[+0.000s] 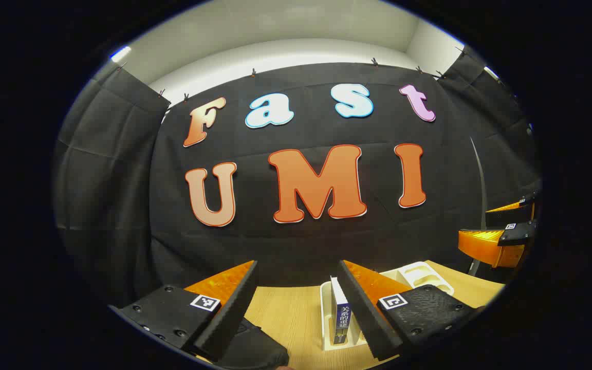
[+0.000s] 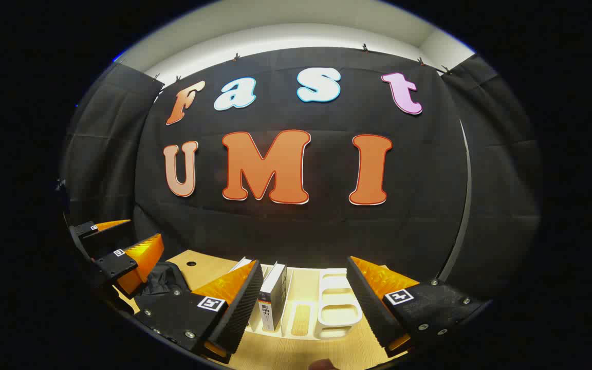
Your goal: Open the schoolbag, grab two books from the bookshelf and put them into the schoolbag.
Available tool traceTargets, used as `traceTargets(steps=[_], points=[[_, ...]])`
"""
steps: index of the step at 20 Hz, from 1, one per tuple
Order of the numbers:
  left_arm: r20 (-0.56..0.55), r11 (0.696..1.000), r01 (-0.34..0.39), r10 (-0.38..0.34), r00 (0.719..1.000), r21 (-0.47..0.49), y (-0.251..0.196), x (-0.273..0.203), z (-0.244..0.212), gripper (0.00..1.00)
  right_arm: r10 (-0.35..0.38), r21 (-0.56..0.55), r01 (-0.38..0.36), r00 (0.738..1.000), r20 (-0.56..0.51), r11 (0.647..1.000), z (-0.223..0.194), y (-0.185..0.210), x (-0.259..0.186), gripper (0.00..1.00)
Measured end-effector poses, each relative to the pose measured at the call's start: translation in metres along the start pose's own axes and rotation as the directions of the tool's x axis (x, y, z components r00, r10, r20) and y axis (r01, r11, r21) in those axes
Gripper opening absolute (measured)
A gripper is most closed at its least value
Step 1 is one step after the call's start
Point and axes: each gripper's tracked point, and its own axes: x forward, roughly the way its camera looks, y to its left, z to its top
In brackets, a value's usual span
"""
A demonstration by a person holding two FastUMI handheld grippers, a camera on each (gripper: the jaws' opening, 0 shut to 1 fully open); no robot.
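A white bookshelf rack stands on the wooden table against the booth wall. Two upright books are in it: a grey-and-white one and another behind my right gripper's left finger. In the left gripper view a dark blue book stands in the rack. The black schoolbag lies low on the left; it also appears as the dark bag. My left gripper is open above the table. My right gripper is open before the rack. Each shows in the other's view: right gripper, left gripper.
The black cloth wall closes off the back just behind the rack. Several slots of the rack on its right side hold nothing. A thin pale pole runs up the wall at the right.
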Motion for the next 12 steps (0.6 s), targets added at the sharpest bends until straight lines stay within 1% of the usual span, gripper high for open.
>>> traceTargets(steps=[1,2,3,11,12], points=[[0.000,1.000,-0.001,0.001,1.000,0.002,0.0007,0.0001,-0.0011,0.96,-0.001,0.000,0.001,1.000,0.000,1.000,-0.0003,-0.0006,-0.0002,0.96],[-0.002,1.000,0.000,0.000,1.000,0.005,-0.0001,-0.0013,-0.0025,1.00,-0.003,0.000,0.003,1.000,-0.001,1.000,-0.0002,-0.0010,-0.0007,0.96],[-0.001,1.000,-0.001,0.001,1.000,0.008,-0.0004,-0.0019,-0.0017,0.96,-0.002,0.000,0.002,1.000,-0.002,1.000,-0.0001,-0.0009,0.0000,0.97],[0.003,1.000,-0.002,0.002,1.000,0.023,0.0009,-0.0023,-0.0054,0.96,-0.010,0.001,0.010,1.000,-0.015,1.000,-0.0058,-0.0015,-0.0002,0.97],[0.002,1.000,-0.001,0.001,1.000,0.023,0.0015,-0.0035,-0.0067,1.00,-0.010,0.001,0.010,1.000,-0.014,1.000,-0.0055,-0.0012,-0.0001,0.97]])
